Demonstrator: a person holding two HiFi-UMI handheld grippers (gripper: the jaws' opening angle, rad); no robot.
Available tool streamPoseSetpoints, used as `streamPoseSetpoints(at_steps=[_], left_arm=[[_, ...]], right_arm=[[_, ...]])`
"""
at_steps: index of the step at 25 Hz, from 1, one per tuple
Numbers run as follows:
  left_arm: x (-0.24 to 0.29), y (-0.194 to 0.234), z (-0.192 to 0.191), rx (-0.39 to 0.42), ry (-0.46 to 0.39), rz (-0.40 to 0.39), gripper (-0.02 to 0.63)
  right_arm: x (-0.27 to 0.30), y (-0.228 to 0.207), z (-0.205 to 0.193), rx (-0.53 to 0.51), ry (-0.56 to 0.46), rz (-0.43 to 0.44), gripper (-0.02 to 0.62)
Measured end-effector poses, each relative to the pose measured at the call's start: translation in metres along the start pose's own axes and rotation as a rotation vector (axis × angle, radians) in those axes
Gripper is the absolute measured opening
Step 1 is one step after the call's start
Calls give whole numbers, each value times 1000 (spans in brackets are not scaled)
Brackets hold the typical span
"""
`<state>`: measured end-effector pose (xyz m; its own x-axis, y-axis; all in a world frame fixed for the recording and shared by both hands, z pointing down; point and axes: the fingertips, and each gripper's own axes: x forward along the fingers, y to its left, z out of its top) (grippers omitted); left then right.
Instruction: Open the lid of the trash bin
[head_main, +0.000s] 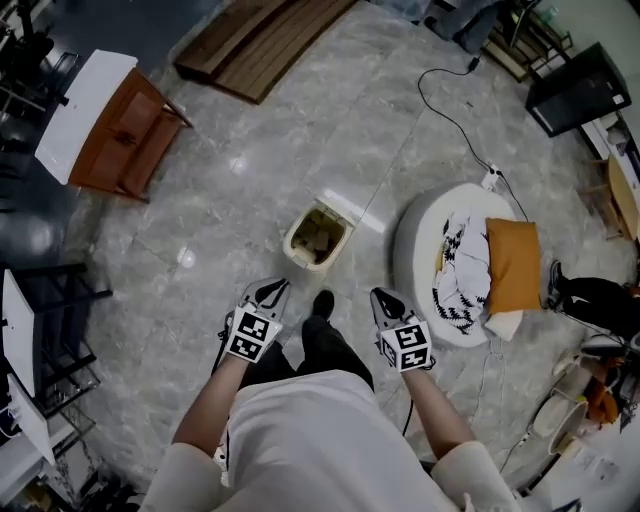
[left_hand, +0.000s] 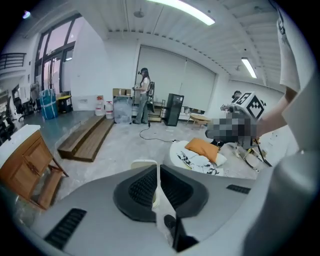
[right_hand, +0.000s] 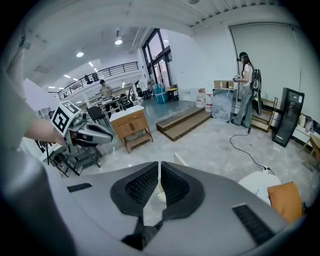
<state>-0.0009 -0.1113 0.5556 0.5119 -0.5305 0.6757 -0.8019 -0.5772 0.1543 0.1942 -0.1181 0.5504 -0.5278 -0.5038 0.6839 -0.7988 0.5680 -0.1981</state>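
Only in head view: interior of open trash bin (head_main: 292, 240).

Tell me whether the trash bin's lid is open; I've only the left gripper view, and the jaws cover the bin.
Observer: Open. In the head view the lid is tipped back and the inside of the trash bin shows.
Operator: Report the right gripper.
Observer: The right gripper has its jaws together, nothing between them.
Operator: Say where it sits.
Observer: Head view: it hovers on the near side of the bin, apart from it.
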Motion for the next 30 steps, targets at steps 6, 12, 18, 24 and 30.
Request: streamPoseSetpoints(at_steps=[6, 12, 18, 24, 30], left_arm=[[-49, 13, -1, 33, -57, -33, 26], [-91, 17, 3, 63, -80, -61, 23], [-123, 30, -4, 86, -114, -95, 23], [-150, 32, -9, 105, -153, -123, 21], [-172, 34, -21, 117, -155, -176, 21]], right_arm=[[-8, 38, 6, -28, -42, -63, 35], [-33, 70, 20, -15, -85, -120, 35], [-45, 103, 23, -17, -112, -189, 35], [-63, 131, 25, -10, -154, -252, 35], [-79, 157, 21, 4, -181, -310, 35]])
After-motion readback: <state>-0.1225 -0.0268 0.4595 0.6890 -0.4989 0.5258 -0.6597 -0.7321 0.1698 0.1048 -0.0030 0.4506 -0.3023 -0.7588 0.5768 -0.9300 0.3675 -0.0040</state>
